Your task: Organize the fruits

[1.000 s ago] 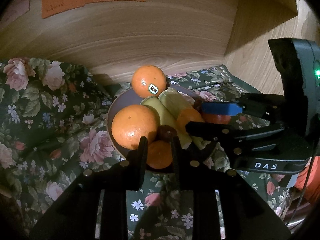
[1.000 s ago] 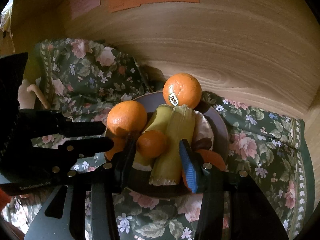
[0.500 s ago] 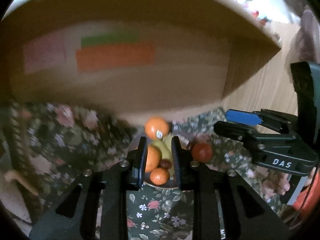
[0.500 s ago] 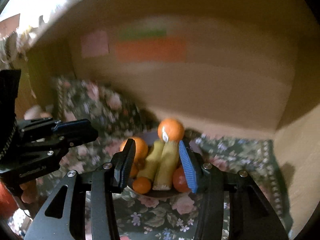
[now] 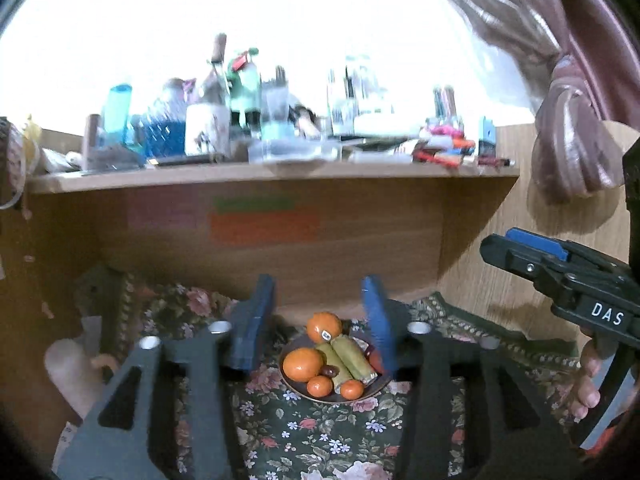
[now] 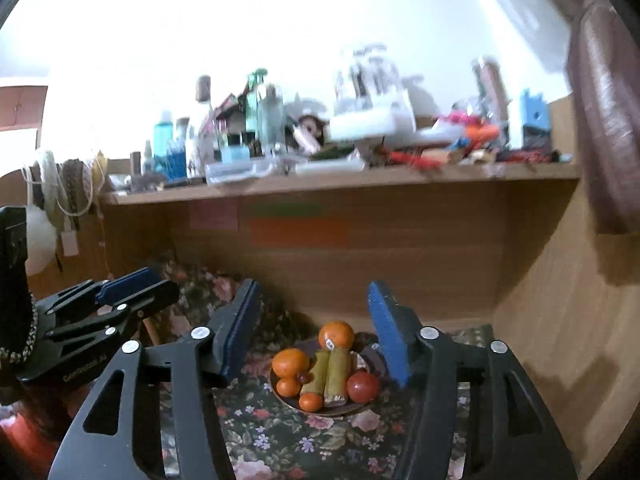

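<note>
A dark plate [image 5: 370,391] [image 6: 349,408] on the floral cloth holds several oranges [image 5: 302,364] [image 6: 336,334], two banana pieces [image 5: 352,356] [image 6: 335,372], a red tomato [image 6: 363,387] and a small dark fruit [image 5: 329,370]. My left gripper [image 5: 318,322] is open and empty, high above and well back from the plate. My right gripper [image 6: 314,326] is also open and empty, equally far back. Each gripper shows at the edge of the other's view [image 5: 560,268] [image 6: 108,304].
The plate sits in a wooden alcove under a shelf [image 5: 272,178] [image 6: 340,184] crowded with bottles and clutter. Coloured notes [image 5: 264,228] hang on the back panel. A wooden side wall [image 6: 560,320] stands at the right. A curtain [image 5: 572,120] hangs at the upper right.
Both grippers have pulled far back and up from the plate and opened wide. The fruit stays on the plate. The shelf above has come into view.
</note>
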